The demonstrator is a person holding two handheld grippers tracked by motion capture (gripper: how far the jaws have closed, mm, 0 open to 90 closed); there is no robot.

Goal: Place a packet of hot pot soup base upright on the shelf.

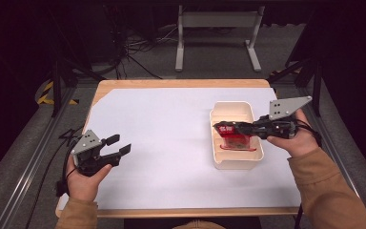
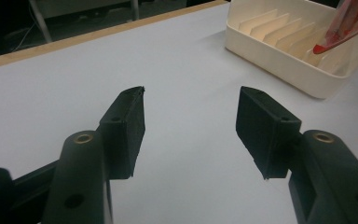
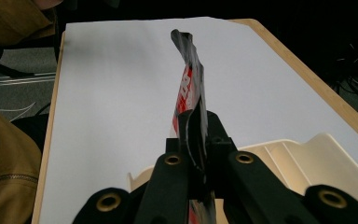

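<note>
A cream slotted tray (image 1: 219,162) stands at the right of the white-covered table. My right gripper (image 1: 238,128) is over it, shut on the top edge of a red and clear packet (image 1: 233,141) that hangs down into the tray. In the right gripper view the packet (image 3: 188,79) sticks up, pinched between the jaws of my right gripper (image 3: 198,123). My left gripper (image 1: 118,144) rests low at the table's front left, open with nothing in it. In the left gripper view my left gripper (image 2: 191,116) points toward the tray (image 2: 279,63) and the packet (image 2: 345,25).
A white sheet (image 1: 162,138) covers most of the wooden tabletop (image 1: 181,83). The tray's inside is split by thin dividers (image 2: 279,32). Beyond the table are a grey frame leg stand (image 1: 217,28) and loose cables (image 1: 133,47) on the floor.
</note>
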